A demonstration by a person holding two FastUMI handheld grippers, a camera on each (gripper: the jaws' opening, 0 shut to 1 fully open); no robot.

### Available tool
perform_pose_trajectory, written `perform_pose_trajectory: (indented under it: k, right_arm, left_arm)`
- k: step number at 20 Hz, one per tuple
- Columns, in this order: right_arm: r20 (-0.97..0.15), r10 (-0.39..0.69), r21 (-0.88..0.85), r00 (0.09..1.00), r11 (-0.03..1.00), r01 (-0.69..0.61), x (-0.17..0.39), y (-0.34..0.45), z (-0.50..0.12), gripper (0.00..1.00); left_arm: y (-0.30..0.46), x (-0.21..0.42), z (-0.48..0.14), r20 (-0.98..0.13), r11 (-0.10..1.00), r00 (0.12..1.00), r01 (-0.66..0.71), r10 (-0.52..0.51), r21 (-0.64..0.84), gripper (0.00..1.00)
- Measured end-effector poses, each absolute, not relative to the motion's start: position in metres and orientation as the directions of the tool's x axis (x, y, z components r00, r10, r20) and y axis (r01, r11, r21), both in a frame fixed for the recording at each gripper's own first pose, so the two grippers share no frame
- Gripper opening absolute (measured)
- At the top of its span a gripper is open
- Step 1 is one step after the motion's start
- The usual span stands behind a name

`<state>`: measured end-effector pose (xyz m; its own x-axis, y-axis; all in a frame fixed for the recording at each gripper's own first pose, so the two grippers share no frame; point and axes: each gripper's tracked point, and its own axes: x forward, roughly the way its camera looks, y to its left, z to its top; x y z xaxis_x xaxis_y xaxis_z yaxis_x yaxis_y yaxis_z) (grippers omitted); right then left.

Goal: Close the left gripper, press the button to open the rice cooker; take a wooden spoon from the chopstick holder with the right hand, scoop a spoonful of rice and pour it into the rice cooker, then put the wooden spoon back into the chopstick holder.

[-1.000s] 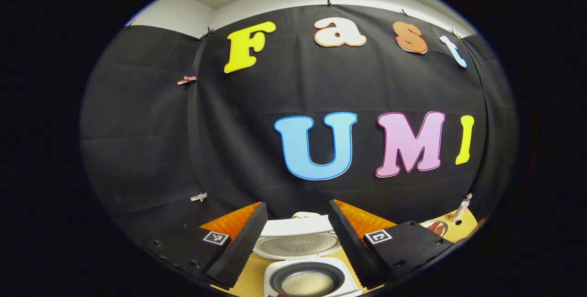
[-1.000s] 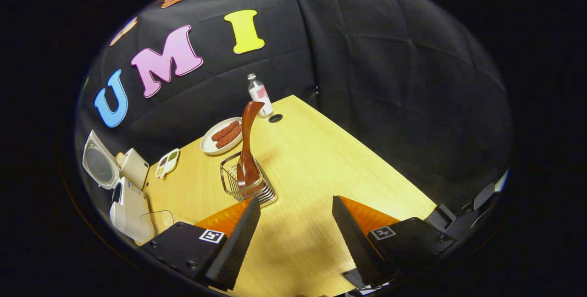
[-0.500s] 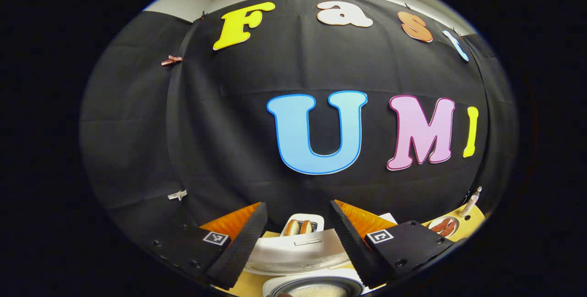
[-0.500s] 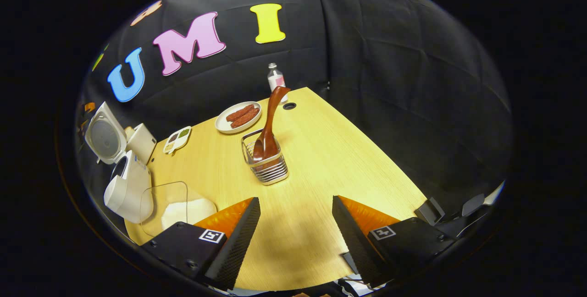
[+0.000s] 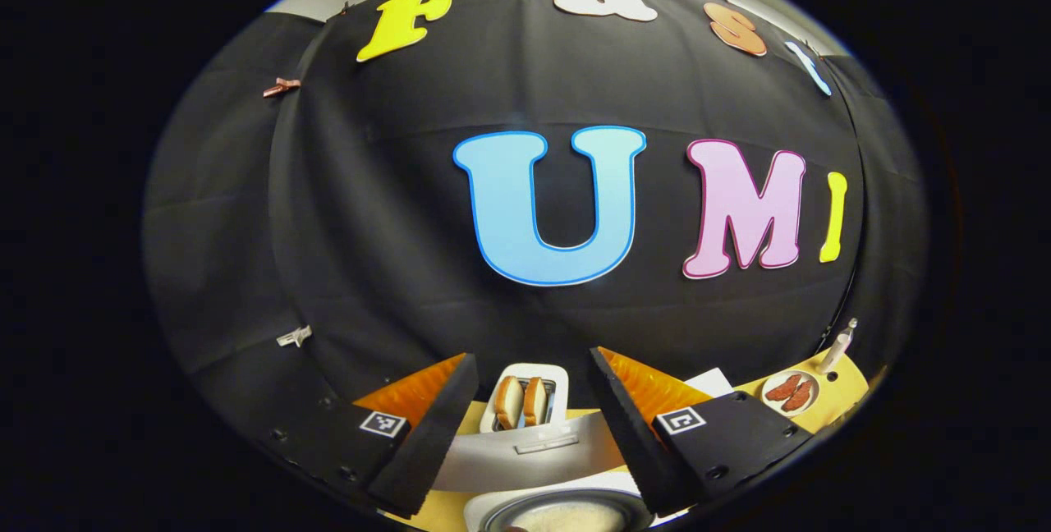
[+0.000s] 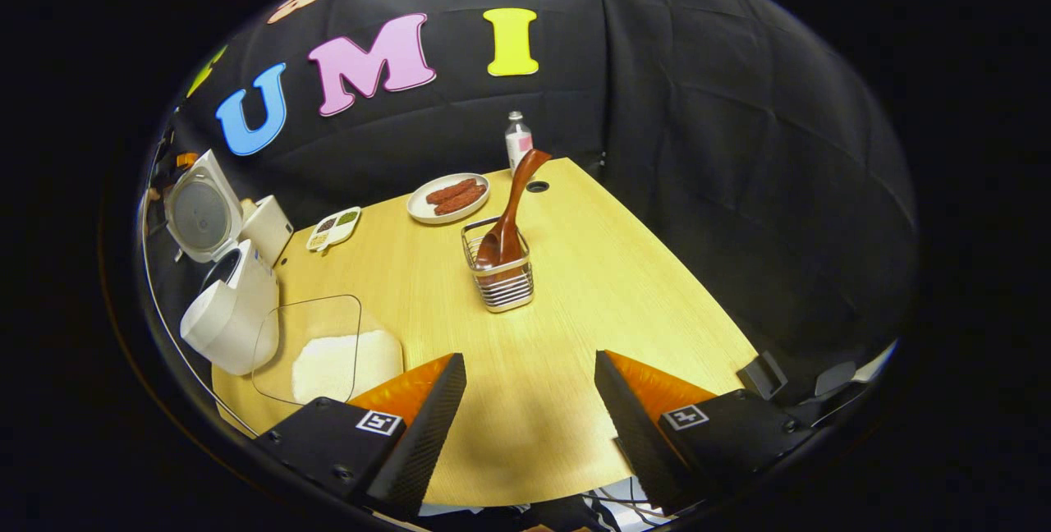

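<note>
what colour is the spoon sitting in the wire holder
Reddish-brown, a glossy dark wood tone. The wooden spoon stands in the chopstick holder, clearest in the right gripper view.

From my right gripper view, bare table (image 6: pixel 624 286) lay open btwn the fingers and chopstick holder (image 6: pixel 501 277). Wooden spoon (image 6: pixel 513 204) stuck up out of it, leaning right. Rice container (image 6: pixel 328 347) sat low left, just beside rice cooker (image 6: pixel 226 310), whose lid (image 6: pixel 197 208) stood up. Plate (image 6: pixel 447 198) and bottle (image 6: pixel 517 142) crowded the far edge.
</note>
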<state>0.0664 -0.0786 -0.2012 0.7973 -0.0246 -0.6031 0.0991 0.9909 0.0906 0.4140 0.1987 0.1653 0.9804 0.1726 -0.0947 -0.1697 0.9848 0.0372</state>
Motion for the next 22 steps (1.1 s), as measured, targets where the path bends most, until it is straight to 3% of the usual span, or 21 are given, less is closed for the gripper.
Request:
perform_pose_trajectory:
  k: [8,22]
  right_arm:
    - [-0.589,0.058,0.159,0.806,0.986,0.045,0.072,-0.053,-0.204,0.99]
    - [-0.614,0.109,0.191,0.781,0.982,0.013,0.044,-0.052,-0.220,0.99]
  left_arm:
    - [0.172,0.356,0.127,-0.232,0.977,0.956,-0.202,0.182,-0.063,0.96]
    - [0.123,0.279,-0.008,-0.338,0.974,0.919,-0.225,0.205,-0.022,0.99]
